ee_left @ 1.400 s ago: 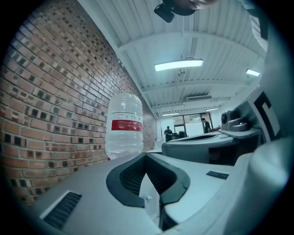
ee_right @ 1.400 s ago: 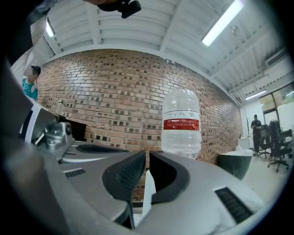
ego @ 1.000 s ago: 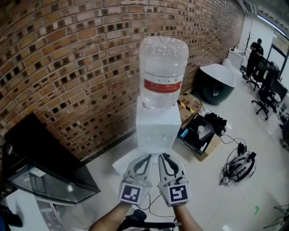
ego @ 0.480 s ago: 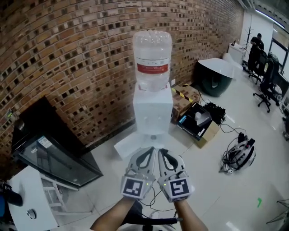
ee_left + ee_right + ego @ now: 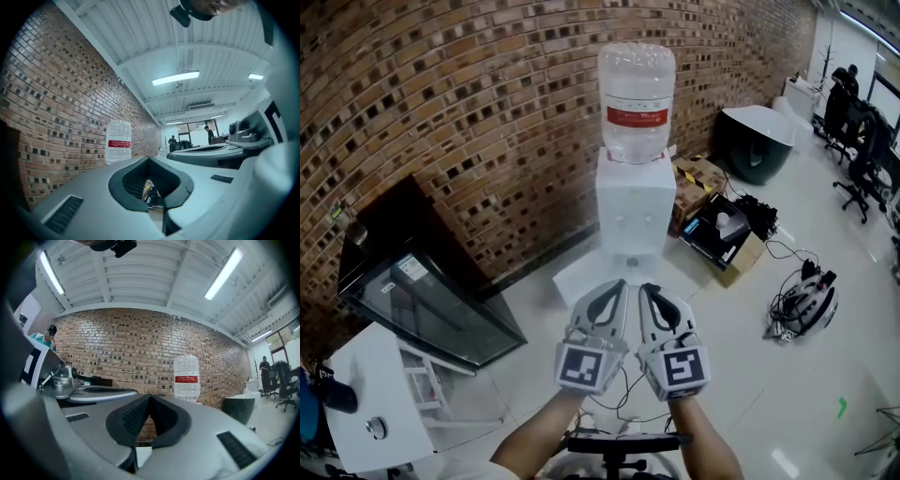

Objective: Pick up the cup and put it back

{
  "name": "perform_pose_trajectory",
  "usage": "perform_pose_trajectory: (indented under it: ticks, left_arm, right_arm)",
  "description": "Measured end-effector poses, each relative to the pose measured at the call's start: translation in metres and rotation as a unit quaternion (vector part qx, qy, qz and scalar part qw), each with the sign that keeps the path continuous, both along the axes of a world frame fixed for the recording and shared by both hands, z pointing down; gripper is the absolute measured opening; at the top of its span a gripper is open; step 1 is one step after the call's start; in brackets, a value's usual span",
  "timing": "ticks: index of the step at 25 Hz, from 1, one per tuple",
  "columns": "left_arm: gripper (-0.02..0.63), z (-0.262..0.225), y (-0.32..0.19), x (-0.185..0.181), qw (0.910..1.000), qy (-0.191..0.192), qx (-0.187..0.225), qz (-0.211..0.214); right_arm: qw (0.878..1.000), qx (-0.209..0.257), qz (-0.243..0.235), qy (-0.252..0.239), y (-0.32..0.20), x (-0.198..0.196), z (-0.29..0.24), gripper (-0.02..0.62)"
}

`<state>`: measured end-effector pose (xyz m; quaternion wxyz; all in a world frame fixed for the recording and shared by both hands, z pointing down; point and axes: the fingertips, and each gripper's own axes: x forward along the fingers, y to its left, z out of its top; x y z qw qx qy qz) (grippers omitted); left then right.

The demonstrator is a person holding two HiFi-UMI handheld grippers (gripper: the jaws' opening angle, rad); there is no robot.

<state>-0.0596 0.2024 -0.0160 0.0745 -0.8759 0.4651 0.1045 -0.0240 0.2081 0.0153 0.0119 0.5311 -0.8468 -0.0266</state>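
Jaws closed, left gripper [image 5: 617, 287] and right gripper [image 5: 648, 290] empty, water dispenser [image 5: 632, 202] ahead

water dispenser [image 5: 634, 202] against brick wall [image 5: 441, 112], helmet [image 5: 806, 305] on floor [image 5: 750, 394]

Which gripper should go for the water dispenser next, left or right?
Right, marginally. Left gripper and right gripper are shut, empty, side by side; the water dispenser stands slightly toward the right.

Open floor [image 5: 750, 366] ahead to water dispenser [image 5: 634, 211], glass cabinet [image 5: 422, 300] left; boxes [image 5: 722, 234] right
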Motion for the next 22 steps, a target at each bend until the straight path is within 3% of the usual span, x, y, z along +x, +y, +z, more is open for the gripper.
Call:
perform_pose_trajectory:
  ticks: [22]
  left_arm:
    - [0.002,-0.008,0.016,-0.017,0.9992,-0.004,0.014,0.036]
  right_arm:
    - [1.000,0.008,0.029,0.002,0.014,-0.018,-0.009,0.003]
